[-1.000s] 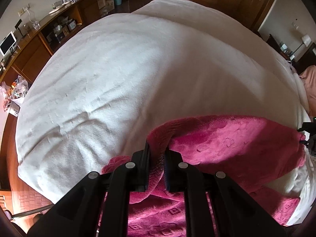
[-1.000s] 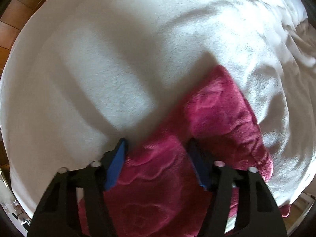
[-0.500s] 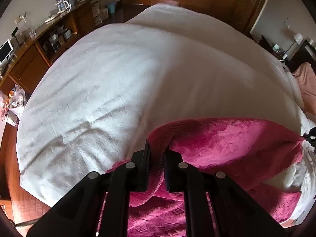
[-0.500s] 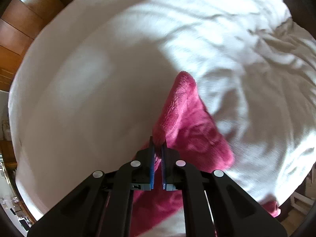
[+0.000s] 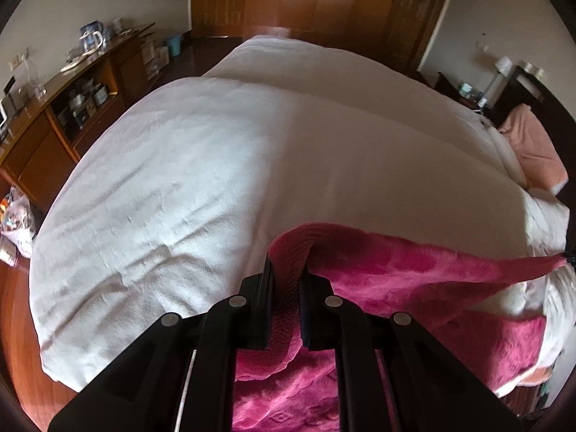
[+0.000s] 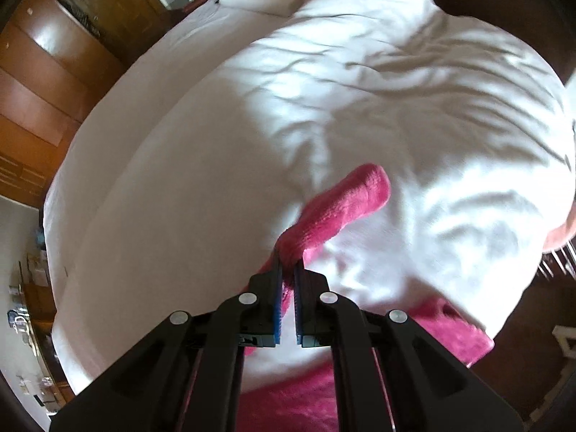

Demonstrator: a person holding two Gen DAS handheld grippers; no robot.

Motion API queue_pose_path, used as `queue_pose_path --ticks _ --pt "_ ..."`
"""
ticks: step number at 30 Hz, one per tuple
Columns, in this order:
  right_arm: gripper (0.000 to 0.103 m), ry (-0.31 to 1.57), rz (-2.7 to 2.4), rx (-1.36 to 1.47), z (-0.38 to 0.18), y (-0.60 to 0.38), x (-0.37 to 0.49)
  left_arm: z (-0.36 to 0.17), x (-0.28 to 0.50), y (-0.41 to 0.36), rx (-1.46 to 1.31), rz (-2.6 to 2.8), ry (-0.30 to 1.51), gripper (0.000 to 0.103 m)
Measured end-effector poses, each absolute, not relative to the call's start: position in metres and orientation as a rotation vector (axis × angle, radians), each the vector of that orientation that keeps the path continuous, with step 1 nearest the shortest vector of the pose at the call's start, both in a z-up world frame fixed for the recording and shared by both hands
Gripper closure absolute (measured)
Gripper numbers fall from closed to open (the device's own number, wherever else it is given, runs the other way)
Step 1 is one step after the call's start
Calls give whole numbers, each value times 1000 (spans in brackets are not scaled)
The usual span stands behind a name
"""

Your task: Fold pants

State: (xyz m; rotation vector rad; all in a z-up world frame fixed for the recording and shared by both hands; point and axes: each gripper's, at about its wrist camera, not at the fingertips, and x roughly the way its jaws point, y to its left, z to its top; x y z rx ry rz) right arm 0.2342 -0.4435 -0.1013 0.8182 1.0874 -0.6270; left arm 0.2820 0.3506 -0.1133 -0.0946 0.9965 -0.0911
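The magenta fleece pants (image 5: 414, 277) hang lifted above the white bed (image 5: 223, 165). My left gripper (image 5: 287, 273) is shut on one corner of the pants' edge. The fabric stretches taut from it to the right, where my right gripper's dark tip (image 5: 570, 259) holds the other corner. In the right wrist view my right gripper (image 6: 287, 262) is shut on the pants (image 6: 338, 208), with a corner sticking out past the fingertips. More of the pants (image 6: 288, 403) hangs below, over the bed (image 6: 201, 165).
A wooden sideboard (image 5: 61, 108) with a kettle and clutter stands along the left wall. Wooden wardrobe doors (image 5: 306, 0) are behind the bed. A peach cloth (image 5: 532, 151) lies at the right by the pillows. Wooden floor (image 5: 21, 324) borders the bed's left edge.
My right gripper went from open over the pants to shut on their edge and lifted it. Both grippers have risen, pulling the pants up off the bed and taut between them.
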Motion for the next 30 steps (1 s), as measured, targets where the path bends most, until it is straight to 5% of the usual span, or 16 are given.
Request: queue_pose_path --ticks 13,30 --pt "98 1095 -667 887 -135 -438 87 -106 174 350 -58 -83 1001 93" --pt "98 1185 -543 798 -224 -429 33 -221 89 318 189 55 1199 92"
